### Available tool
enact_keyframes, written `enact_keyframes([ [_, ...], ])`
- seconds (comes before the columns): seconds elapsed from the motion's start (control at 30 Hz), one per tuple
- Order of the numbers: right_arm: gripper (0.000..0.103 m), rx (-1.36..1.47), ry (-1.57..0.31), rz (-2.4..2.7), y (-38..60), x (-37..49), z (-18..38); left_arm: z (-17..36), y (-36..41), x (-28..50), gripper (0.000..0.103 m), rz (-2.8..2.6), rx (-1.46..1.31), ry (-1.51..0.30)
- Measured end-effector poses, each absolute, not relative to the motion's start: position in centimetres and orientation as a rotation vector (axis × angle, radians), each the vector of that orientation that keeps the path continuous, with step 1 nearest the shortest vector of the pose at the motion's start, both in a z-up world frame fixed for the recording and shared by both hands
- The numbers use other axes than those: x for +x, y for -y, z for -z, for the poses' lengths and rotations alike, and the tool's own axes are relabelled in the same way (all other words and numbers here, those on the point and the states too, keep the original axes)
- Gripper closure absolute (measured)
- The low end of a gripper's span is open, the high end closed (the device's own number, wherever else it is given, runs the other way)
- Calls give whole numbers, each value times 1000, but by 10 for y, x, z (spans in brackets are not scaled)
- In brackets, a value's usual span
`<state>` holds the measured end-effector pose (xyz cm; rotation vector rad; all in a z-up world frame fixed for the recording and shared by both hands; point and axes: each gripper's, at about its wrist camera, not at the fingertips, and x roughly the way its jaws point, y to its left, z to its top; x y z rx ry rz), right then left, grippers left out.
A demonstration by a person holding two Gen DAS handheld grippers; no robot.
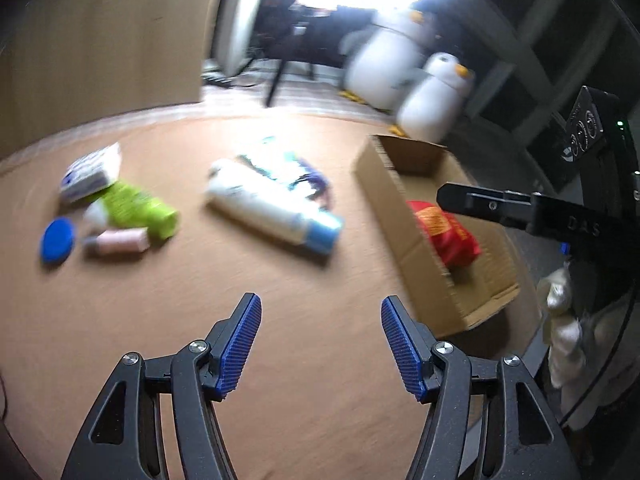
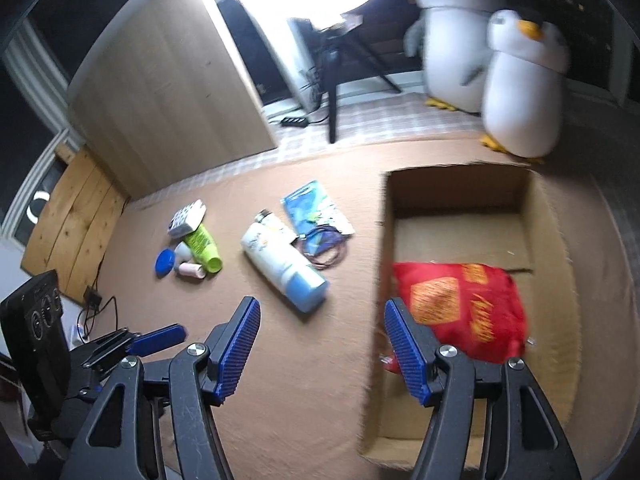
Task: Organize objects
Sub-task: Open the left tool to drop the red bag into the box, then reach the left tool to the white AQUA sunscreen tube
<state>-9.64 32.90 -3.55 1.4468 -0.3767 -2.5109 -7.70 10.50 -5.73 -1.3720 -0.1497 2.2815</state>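
An open cardboard box (image 2: 460, 208) stands at the right of the desk (image 2: 300, 380), with a snack bag (image 2: 460, 308) inside it at the near end. Left of the box lies a bottle (image 2: 280, 268) on its side, a flat packet (image 2: 316, 210) and a coiled cable (image 2: 326, 250) just behind it. Farther left, well apart, sits a cluster: a tube (image 2: 204, 246), a tissue pack (image 2: 186, 218) behind it, a round lid (image 2: 165, 263) and a small jar (image 2: 191, 269) in front. Two plush penguins (image 2: 516, 92) stand behind the box.

I see my left gripper (image 1: 321, 344) angled steeply downward, its jaws standing apart with nothing between the blue ribbed pads (image 1: 241, 346). My right gripper (image 2: 322, 346) tilts down the same way, jaws likewise parted and empty. Each one shows at the edge of the other's view, so they sit side by side.
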Motion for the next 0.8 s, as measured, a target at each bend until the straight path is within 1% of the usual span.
enact_keyframes([
  [0.23, 42, 1508, 314, 2416, -282, -134, 52, 63, -50, -68, 36, -2341, -1416, 218],
  [0.4, 42, 1552, 260, 2392, -252, -163, 66, 67, -29, -64, 36, -2360, -1438, 245],
  [0.63, 42, 1633, 265, 2371, -236, -196, 94, 72, 0, -58, 36, -2380, -1462, 280],
  [0.8, 42, 1682, 211, 2396, -229, -215, 110, 75, 16, -52, 36, -2393, -1477, 302],
])
